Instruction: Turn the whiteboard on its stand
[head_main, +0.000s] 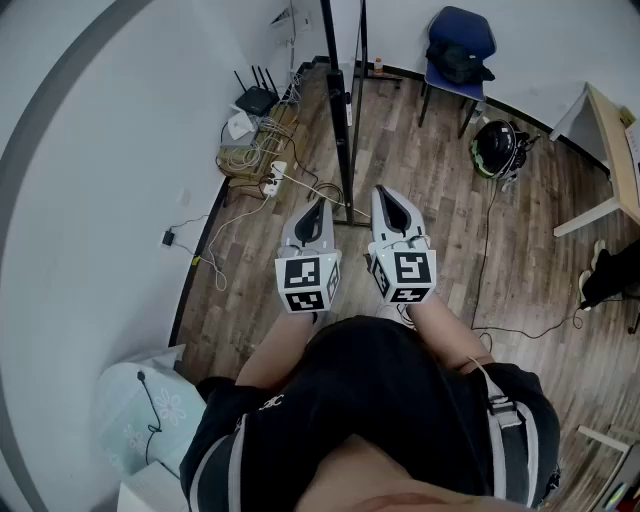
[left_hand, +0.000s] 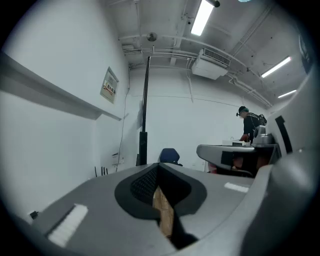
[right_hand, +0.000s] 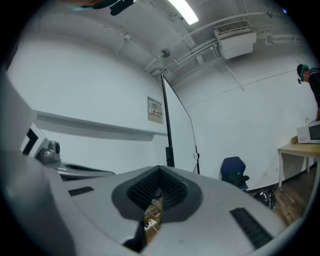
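You are holding both grippers out in front of your body, side by side and roughly level, over the wood floor (head_main: 440, 220). The left gripper (head_main: 318, 207) is keeping its jaws together at the tips with nothing between them; only a sliver of floor is showing through the slot behind the pads. The right gripper (head_main: 388, 196) is likewise closed and empty. The whiteboard on its stand (head_main: 340, 110) is standing edge-on just ahead of the two gripper tips, showing as thin dark uprights, and neither gripper is touching it. Its foot (head_main: 350, 214) is resting on the floor between the tips. To the left a power strip (head_main: 272, 180) and a router (head_main: 256, 100) are sitting by the wall; a blue chair (head_main: 458, 40) is standing well beyond the stand.
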